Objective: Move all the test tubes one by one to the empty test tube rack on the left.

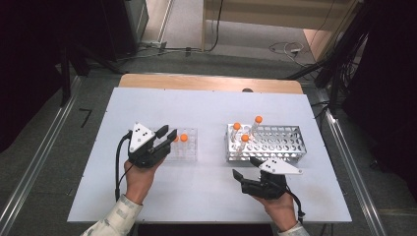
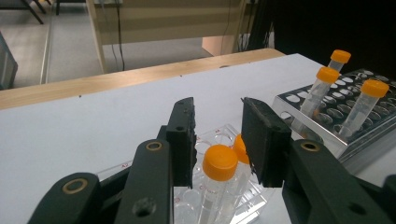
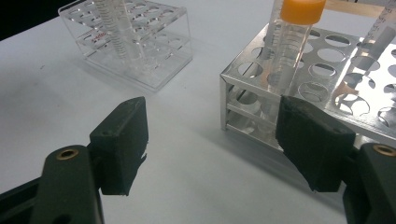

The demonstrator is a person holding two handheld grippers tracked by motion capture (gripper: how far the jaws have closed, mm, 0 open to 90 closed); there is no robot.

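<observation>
A clear plastic rack (image 1: 191, 152) on the white table holds two orange-capped tubes (image 1: 183, 138). My left gripper (image 1: 168, 132) stands over it, open, its jaws on either side of the nearer tube's cap (image 2: 219, 161), with a small gap on each side; the second tube (image 2: 240, 145) stands just behind. A metal rack (image 1: 278, 142) to the right carries three orange-capped tubes (image 1: 244, 138). My right gripper (image 1: 246, 166) rests low on the table in front of that rack's near left corner (image 3: 243, 70), open wide with nothing between its jaws.
The table (image 1: 206, 182) is a white board with a wooden strip (image 1: 211, 82) along its far edge. Cables lie on the floor beyond it (image 1: 285, 48). Dark equipment stands at both sides. Most holes of the metal rack (image 2: 336, 112) hold nothing.
</observation>
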